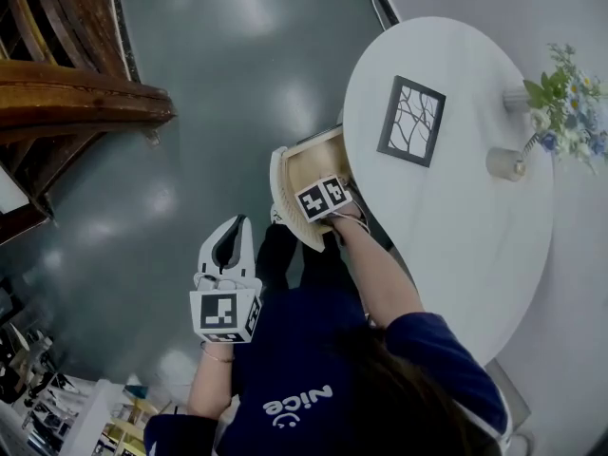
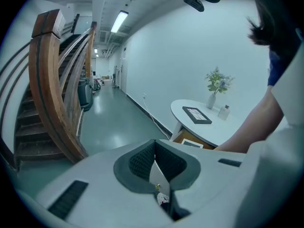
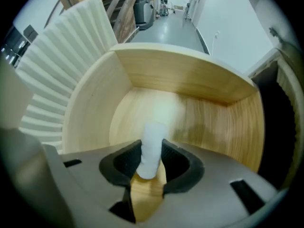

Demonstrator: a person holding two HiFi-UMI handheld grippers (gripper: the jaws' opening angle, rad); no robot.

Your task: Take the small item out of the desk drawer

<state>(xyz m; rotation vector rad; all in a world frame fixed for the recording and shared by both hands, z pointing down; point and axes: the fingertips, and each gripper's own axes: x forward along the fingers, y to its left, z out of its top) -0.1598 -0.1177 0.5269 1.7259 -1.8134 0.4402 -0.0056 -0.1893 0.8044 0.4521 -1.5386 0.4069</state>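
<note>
The wooden drawer (image 1: 306,162) stands pulled out from under the round white table (image 1: 465,226). My right gripper (image 3: 151,159) reaches down into it, its marker cube (image 1: 323,199) over the drawer's near end. Between its dark pads sits a small white cylinder-shaped item (image 3: 153,144), touched on both sides, with the pale wood drawer floor (image 3: 199,118) beneath. My left gripper (image 1: 231,234) hangs over the grey floor to the left of the drawer, away from it. Its jaws (image 2: 155,163) meet with nothing in them.
On the table lie a black picture frame (image 1: 410,120), a small bottle (image 1: 505,163) and a vase of flowers (image 1: 562,91). A curved wooden staircase (image 1: 76,98) rises at the left. The drawer's ribbed white front (image 3: 61,65) stands at its outer end.
</note>
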